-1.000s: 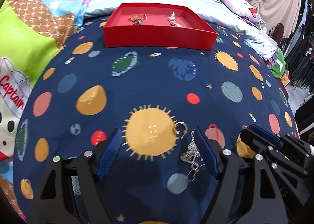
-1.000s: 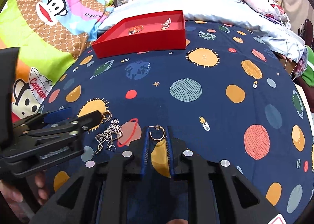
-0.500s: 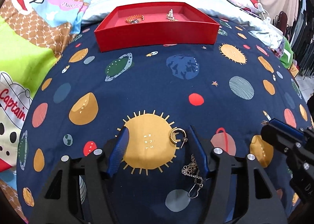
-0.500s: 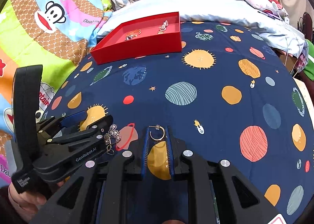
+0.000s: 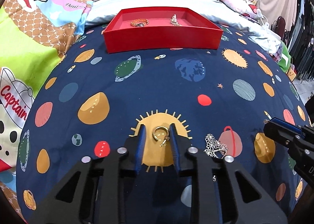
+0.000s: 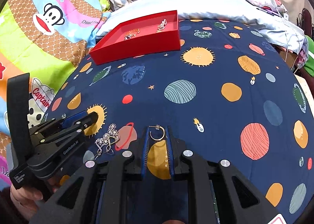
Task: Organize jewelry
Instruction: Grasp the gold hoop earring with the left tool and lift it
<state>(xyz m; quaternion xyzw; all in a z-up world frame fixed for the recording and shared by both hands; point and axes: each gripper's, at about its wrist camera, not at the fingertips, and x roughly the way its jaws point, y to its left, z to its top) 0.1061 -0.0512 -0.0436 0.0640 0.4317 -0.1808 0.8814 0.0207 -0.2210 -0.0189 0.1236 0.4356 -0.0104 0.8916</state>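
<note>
Jewelry tray [image 5: 162, 39], red, sits at the bedspread's [image 5: 157, 86] far edge holding a bangle [image 5: 139, 22] and a chain piece [image 5: 174, 20]; open cloth lies between it and my grippers. My left gripper [image 5: 157, 136] is narrowed round a thick gold hoop [image 5: 160, 135]. A flower necklace [image 5: 214, 145] lies just right of it. My right gripper [image 6: 157, 137] brackets a thin hoop earring [image 6: 157, 133]; I cannot tell whether either one pinches.

Both my views are bright and evenly lit, with only soft shadows under my fingers. The fisheye bends everything toward the black corners of each frame. The upper right of my left view looks slightly washed out, perhaps from daylight there.
</note>
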